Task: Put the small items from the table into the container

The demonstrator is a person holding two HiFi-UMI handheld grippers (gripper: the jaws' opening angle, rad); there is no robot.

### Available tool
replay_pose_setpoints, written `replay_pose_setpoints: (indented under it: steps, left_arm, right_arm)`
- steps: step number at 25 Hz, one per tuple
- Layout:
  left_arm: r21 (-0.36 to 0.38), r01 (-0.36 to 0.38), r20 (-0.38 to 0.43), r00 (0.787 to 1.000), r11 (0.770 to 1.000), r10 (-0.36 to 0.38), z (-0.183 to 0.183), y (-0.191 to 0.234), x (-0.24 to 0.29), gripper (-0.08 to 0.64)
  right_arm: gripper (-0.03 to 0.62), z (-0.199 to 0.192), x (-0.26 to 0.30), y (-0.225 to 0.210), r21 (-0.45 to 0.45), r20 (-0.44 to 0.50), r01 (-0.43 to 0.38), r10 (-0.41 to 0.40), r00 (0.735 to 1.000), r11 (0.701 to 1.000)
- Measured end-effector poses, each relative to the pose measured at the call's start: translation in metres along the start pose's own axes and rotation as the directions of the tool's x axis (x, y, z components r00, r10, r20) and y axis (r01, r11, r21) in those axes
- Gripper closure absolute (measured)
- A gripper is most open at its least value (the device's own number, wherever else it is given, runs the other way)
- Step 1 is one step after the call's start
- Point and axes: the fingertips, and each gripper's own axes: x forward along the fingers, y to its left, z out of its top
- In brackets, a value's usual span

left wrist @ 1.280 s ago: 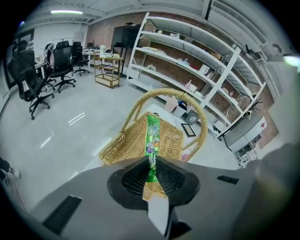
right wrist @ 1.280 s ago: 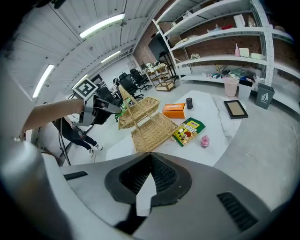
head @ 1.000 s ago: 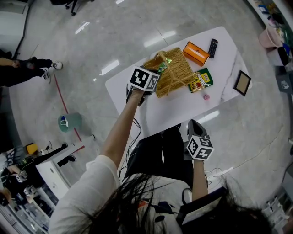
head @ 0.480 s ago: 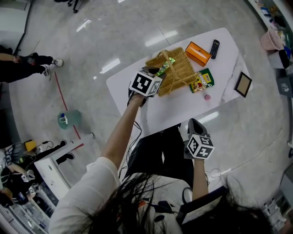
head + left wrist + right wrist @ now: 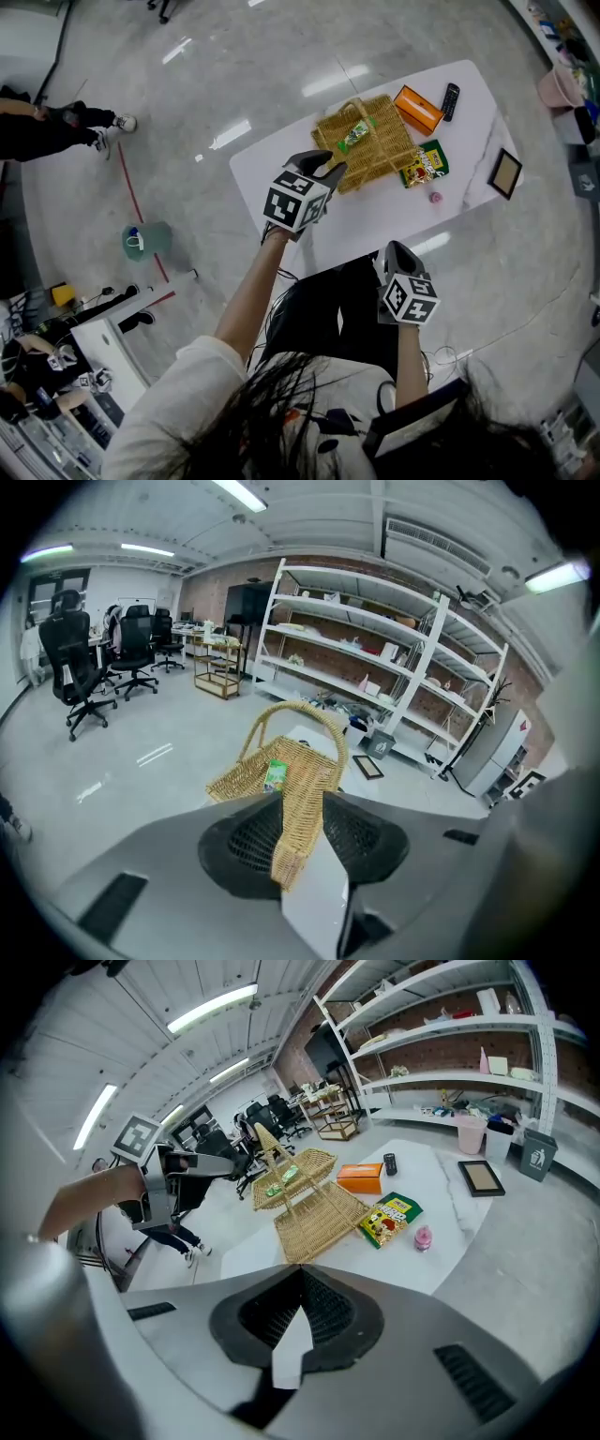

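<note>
"At the left end of the white table (image 5: 258,164), what is the left gripper (image 5: 323,167) doing?"

"It hangs near the left corner of the woven straw basket with the hoop handle (image 5: 375,155). Its jaws are apart with nothing between them. A small green packet (image 5: 354,134) lies inside the basket, so one drop-off looks finished."

"And the right gripper (image 5: 396,255)?"

"Clenched and empty, off the table's near edge, over the person's lap."

"What remains?"

"Right of the basket there is an orange box (image 5: 418,109), and a green-and-yellow snack bag (image 5: 427,163) just beside the wicker. Further on come a small pink round thing (image 5: 434,198), a black remote (image 5: 450,100) and a framed picture (image 5: 505,173). The next move probably calls for the right gripper to unclench and go forward to the snack bag or the pink piece."

"Room enough?"

"The pink piece has bare tabletop around it, near the front edge. The frame lies at the right edge, where a nudge could tip it off. Over the basket, only the handle obstructs."
</note>
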Motion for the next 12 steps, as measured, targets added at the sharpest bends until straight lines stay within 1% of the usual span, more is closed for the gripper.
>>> replay_pose_setpoints:
  steps: [6,12]
  left_arm:
    - [0.01,0.028,0.079,0.996,1.0,-0.029,-0.013,-0.02,-0.034,0.43]
    - [0.006,0.046,0.155,0.987,0.999,-0.046,-0.036,-0.033,-0.071,0.471]
  right_arm:
    - [0.58,-0.004,0.0,0.026,-0.015,0.011,-0.018,0.018,1.0,1.0]
    - [0.58,-0.007,-0.004,0.053,-0.023,0.034,-0.036,0.037,0.999,0.999]
